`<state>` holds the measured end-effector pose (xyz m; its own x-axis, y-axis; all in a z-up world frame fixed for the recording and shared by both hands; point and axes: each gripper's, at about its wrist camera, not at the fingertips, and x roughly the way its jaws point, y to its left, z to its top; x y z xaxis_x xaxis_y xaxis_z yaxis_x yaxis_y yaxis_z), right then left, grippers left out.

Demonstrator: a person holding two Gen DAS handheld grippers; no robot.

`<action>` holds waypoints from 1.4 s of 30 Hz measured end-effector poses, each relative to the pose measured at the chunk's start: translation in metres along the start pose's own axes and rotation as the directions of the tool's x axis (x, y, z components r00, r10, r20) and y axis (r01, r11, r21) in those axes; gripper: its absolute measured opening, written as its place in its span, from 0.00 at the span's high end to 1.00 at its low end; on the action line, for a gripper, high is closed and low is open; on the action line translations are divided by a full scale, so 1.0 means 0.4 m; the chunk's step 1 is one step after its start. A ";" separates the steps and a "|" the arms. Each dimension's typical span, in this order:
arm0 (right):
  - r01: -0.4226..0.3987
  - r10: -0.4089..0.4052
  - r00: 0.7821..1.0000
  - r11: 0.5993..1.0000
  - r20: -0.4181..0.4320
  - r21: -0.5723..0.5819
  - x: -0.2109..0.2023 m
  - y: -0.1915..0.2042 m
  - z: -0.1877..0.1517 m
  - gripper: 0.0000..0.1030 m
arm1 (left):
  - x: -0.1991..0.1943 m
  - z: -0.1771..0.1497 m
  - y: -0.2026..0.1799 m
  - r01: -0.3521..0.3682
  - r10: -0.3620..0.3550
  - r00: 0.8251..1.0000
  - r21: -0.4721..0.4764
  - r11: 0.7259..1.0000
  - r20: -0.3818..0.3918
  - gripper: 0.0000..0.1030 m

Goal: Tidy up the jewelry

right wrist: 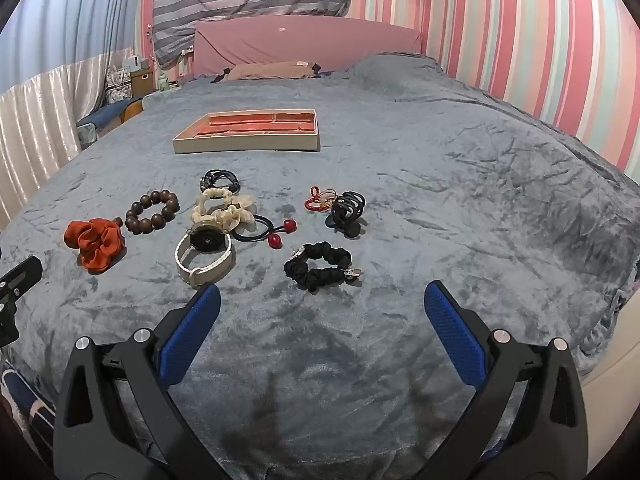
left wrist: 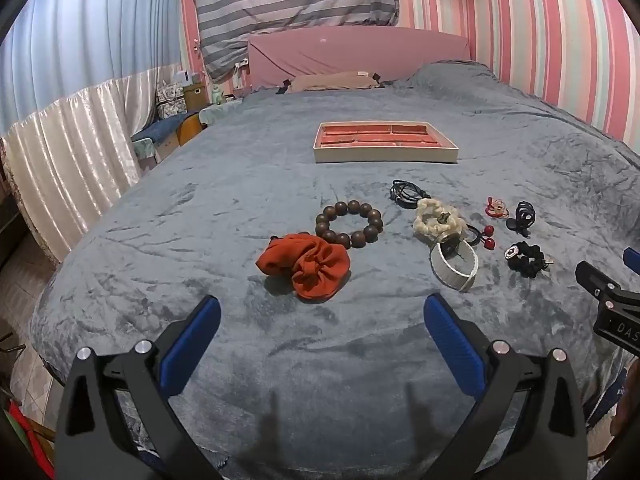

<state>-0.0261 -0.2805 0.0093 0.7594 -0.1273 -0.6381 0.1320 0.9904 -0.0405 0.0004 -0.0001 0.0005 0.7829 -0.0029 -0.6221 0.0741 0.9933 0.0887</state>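
Jewelry lies loose on a grey-blue bedspread (left wrist: 240,208). An orange scrunchie (left wrist: 306,266) sits just beyond my open left gripper (left wrist: 322,308), with a brown bead bracelet (left wrist: 349,224) behind it. To the right lie a white-strapped watch (left wrist: 454,262), a cream scrunchie (left wrist: 437,216), a black cord (left wrist: 406,192), a red-bead hair tie (left wrist: 486,236), a red charm (left wrist: 496,207), a black claw clip (left wrist: 524,216) and a black scrunchie (left wrist: 526,258). A tray with red compartments (left wrist: 386,142) stands farther back. My right gripper (right wrist: 322,296) is open just short of the black scrunchie (right wrist: 320,266). Neither gripper holds anything.
A pink headboard (left wrist: 360,52) and a pillow (left wrist: 332,80) close off the far end of the bed. Striped walls stand on the right, curtains (left wrist: 72,152) and boxes on the left. The bed's near edge drops to the floor at the left.
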 end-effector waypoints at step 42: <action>0.011 -0.012 0.999 1.000 0.033 0.007 -0.016 -0.004 0.014 0.04 | -0.017 0.018 -0.023 0.006 -0.005 1.000 -0.005 1.000 0.020 0.04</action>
<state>-0.0276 -0.2816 0.0179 0.7785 -0.1405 -0.6117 0.1452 0.9885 -0.0423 -0.0012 -0.0101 0.0095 0.7949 -0.0106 -0.6066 0.0752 0.9939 0.0811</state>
